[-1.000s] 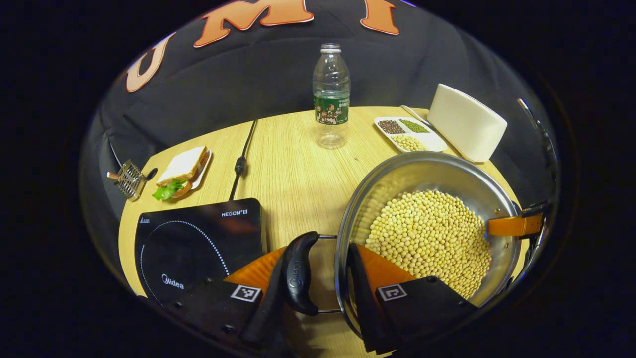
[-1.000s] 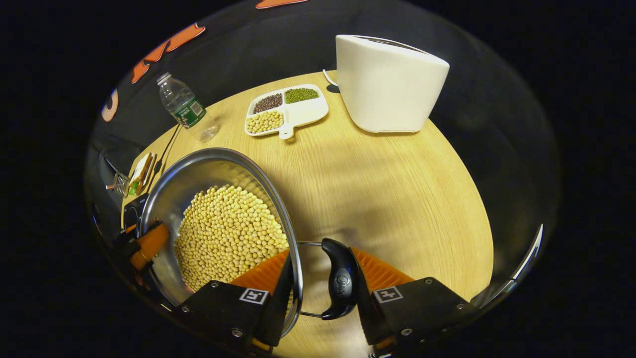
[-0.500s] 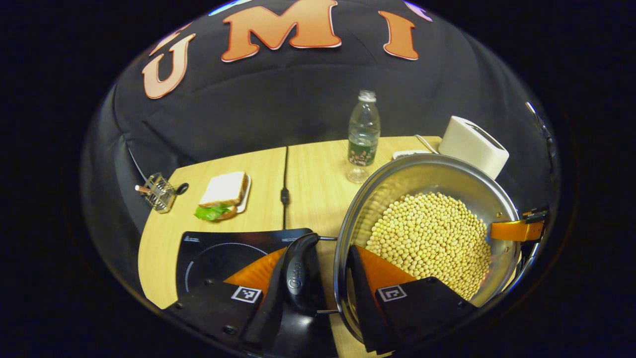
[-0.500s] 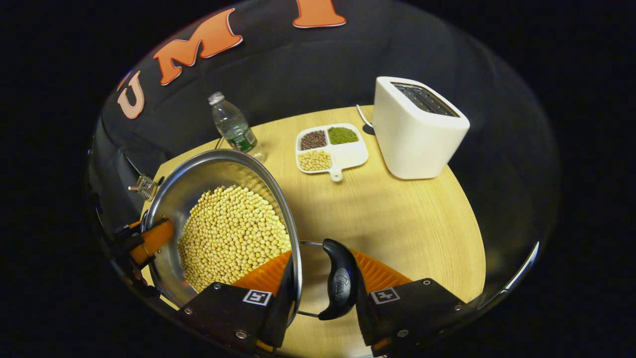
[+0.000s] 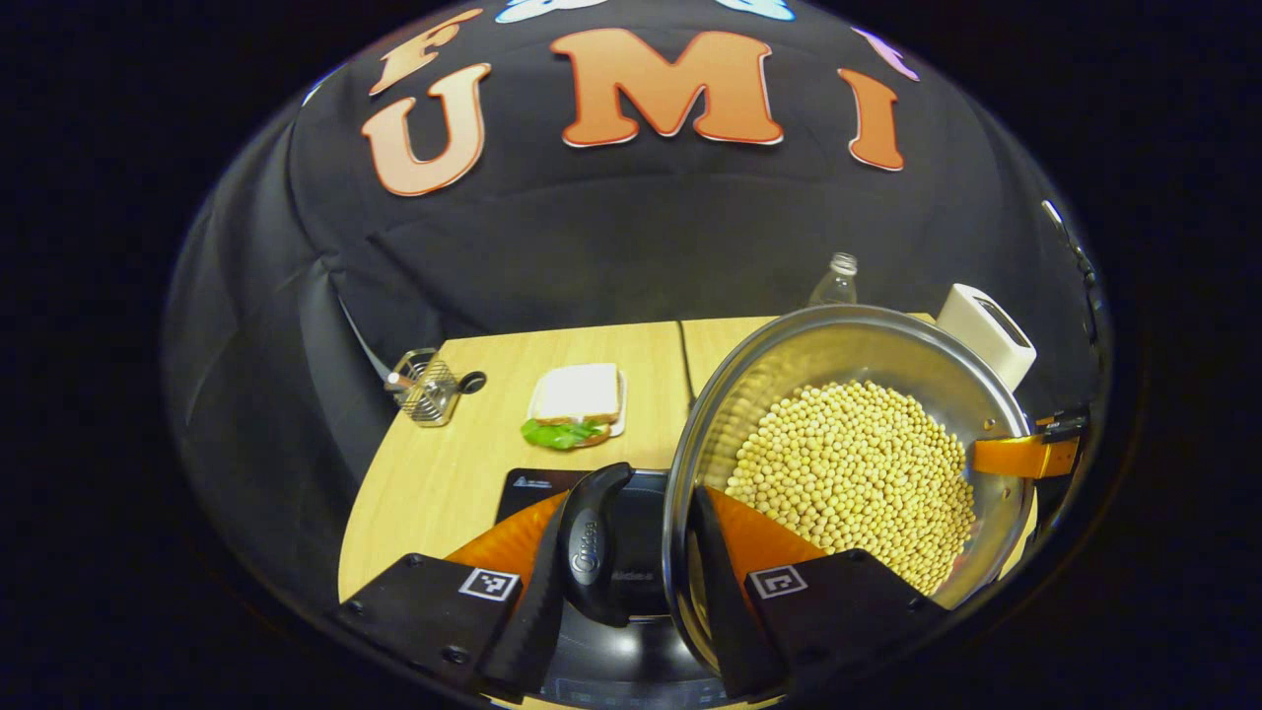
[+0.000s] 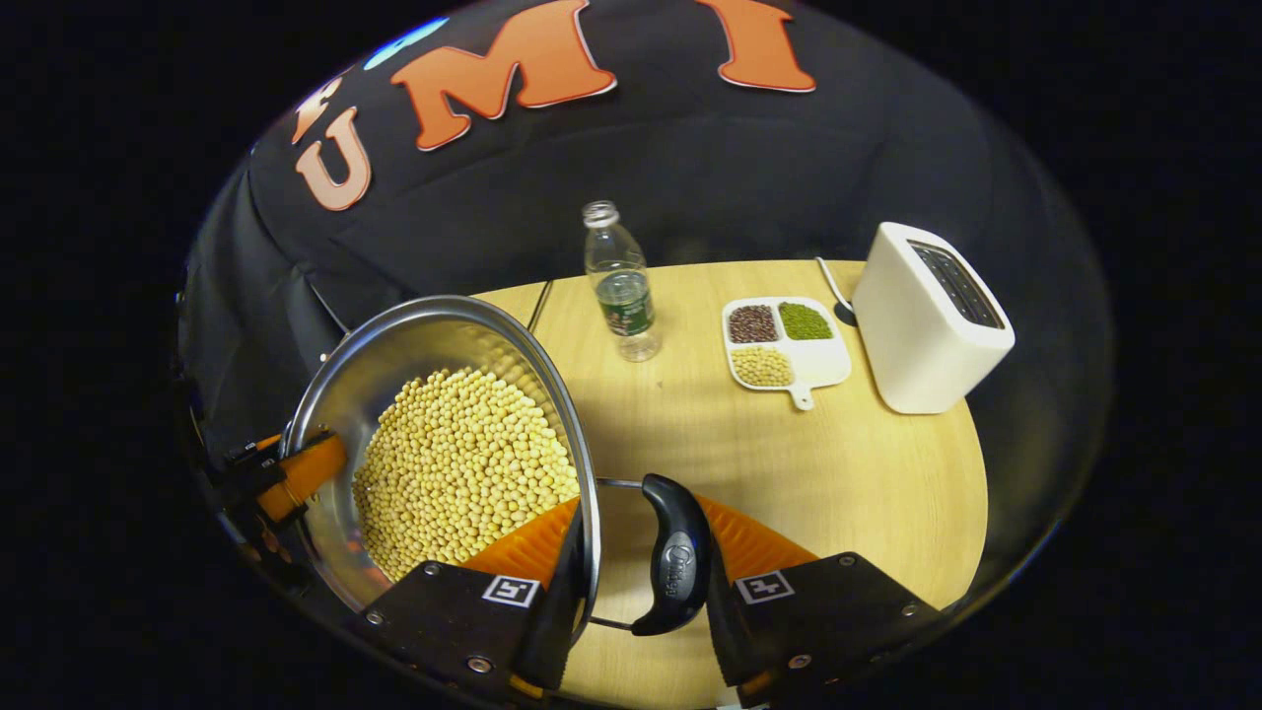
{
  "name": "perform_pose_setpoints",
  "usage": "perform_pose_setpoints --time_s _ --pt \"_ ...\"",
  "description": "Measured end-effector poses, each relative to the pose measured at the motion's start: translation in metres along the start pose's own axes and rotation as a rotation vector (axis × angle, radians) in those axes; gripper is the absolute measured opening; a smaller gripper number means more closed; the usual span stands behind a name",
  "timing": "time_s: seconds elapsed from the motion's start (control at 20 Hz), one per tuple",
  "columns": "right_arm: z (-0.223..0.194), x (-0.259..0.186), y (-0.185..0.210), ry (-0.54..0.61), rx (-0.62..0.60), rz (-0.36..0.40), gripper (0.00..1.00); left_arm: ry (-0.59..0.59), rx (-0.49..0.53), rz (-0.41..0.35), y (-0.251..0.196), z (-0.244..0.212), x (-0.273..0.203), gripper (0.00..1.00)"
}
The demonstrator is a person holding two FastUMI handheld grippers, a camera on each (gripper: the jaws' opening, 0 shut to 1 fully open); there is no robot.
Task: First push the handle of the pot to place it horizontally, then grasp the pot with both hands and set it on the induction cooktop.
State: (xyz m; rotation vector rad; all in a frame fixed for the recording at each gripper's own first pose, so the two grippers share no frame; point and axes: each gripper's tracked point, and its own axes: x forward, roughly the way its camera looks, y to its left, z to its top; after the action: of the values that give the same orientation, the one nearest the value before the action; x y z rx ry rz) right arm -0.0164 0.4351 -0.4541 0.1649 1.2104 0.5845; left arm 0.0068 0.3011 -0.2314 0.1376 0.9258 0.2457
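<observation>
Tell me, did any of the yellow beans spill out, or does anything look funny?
Nothing stands out. The beans all sit inside the pot, none on the table. The sandwich, bottle, snack tray and toaster look tidy.

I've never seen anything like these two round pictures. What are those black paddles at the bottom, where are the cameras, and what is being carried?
Each paddle pair is a hand-held two-finger gripper with a wide-angle camera riding on it, looking along its fingers.

In the left gripper view, the left gripper clamps one black side handle and the rim of a steel pot full of soybeans.

In the right gripper view, the right gripper clamps the opposite handle.

The induction cooktop lies under the left gripper.

On the wooden table are a water bottle, a divided dish of beans, a white toaster, a sandwich and a small wire basket.
</observation>
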Motion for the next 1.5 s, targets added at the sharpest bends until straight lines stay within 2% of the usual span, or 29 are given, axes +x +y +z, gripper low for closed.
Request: perform_pose_setpoints --time_s 0.25,0.45,0.5,0.55,0.6,0.65,0.85,1.0,1.35,1.4,1.45,1.5 --pt "0.012 0.003 -0.013 -0.001 -0.056 0.040 0.58 0.007 -0.047 0.051 0.063 -0.003 -0.016 0.69" --pt "0.016 0.006 -0.013 0.013 -0.074 0.047 0.58 0.020 -0.063 0.066 0.095 -0.005 -0.021 0.69" --pt "0.017 0.006 -0.013 0.020 -0.077 0.045 0.58 0.030 -0.070 0.066 0.100 -0.010 -0.015 0.72" --pt "0.017 0.006 -0.012 0.026 -0.079 0.043 0.58 0.039 -0.078 0.065 0.104 -0.017 -0.005 0.70" --pt "0.018 0.005 -0.011 0.036 -0.079 0.038 0.53 0.048 -0.085 0.062 0.109 -0.021 0.001 0.70" --pt "0.020 0.005 -0.011 0.039 -0.081 0.033 0.58 0.055 -0.089 0.059 0.112 -0.023 0.006 0.69" --pt "0.020 0.003 -0.008 0.066 -0.082 0.015 0.58 0.087 -0.104 0.049 0.115 -0.028 0.033 0.71" --pt "0.022 0.000 -0.008 0.092 -0.075 0.008 0.58 0.114 -0.108 0.046 0.103 -0.032 0.071 0.71" --pt "0.032 -0.007 -0.007 0.154 -0.086 -0.007 0.58 0.178 -0.125 0.039 0.123 -0.002 0.097 0.70" --pt "0.035 -0.007 -0.008 0.157 -0.085 -0.007 0.54 0.182 -0.127 0.039 0.126 0.002 0.098 0.70" --pt "0.034 -0.007 -0.007 0.157 -0.086 -0.005 0.58 0.183 -0.129 0.038 0.128 0.002 0.097 0.71" --pt "0.034 -0.006 -0.007 0.159 -0.085 -0.003 0.58 0.185 -0.128 0.037 0.130 0.004 0.095 0.71"
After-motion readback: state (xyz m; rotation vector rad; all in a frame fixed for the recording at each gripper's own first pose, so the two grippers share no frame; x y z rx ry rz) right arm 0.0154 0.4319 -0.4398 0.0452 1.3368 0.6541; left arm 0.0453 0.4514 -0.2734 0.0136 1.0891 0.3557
